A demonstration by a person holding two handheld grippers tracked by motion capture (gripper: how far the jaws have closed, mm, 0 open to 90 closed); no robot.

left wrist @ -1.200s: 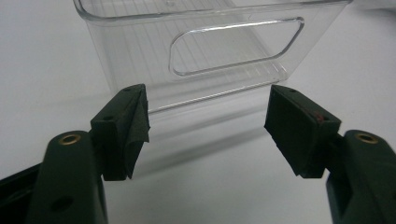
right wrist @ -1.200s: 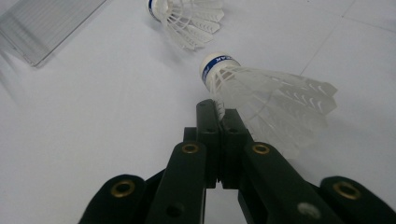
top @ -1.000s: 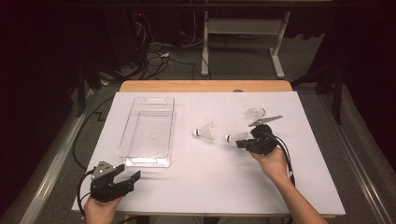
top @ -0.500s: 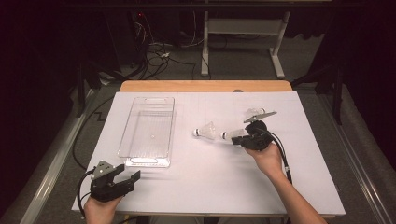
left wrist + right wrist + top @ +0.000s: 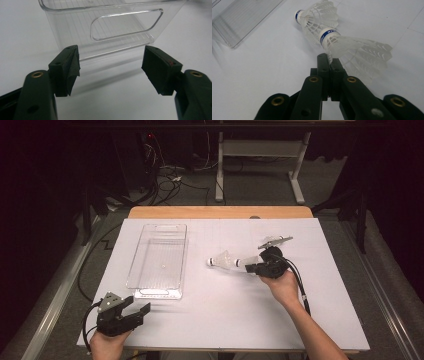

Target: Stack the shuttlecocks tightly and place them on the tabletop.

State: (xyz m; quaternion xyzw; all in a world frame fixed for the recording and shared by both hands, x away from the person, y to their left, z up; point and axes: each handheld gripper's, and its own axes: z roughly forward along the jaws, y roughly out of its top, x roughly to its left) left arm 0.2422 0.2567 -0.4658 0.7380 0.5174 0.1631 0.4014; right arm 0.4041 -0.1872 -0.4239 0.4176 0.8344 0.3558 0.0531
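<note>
High view showed my right tongs, pinched shut on a shuttlecock's skirt, had carried it leftward toward the clear bin; my left tongs gaped wide, idle.

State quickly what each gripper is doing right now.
Left gripper: open, holding nothing.
Right gripper: shut on the near shuttlecock, pinching its skirt.

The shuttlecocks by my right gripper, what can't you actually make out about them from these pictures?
- Nearer shuttlecock: the right gripper is shut on its skirt edge; the right gripper view hides how much skirt sits between the jaws.
- Farther shuttlecock: whether the two touch; they overlap there.
- Blue band print: cut off by the cork's curve.
- High view: both shuttlecocks too small for detail.
</note>
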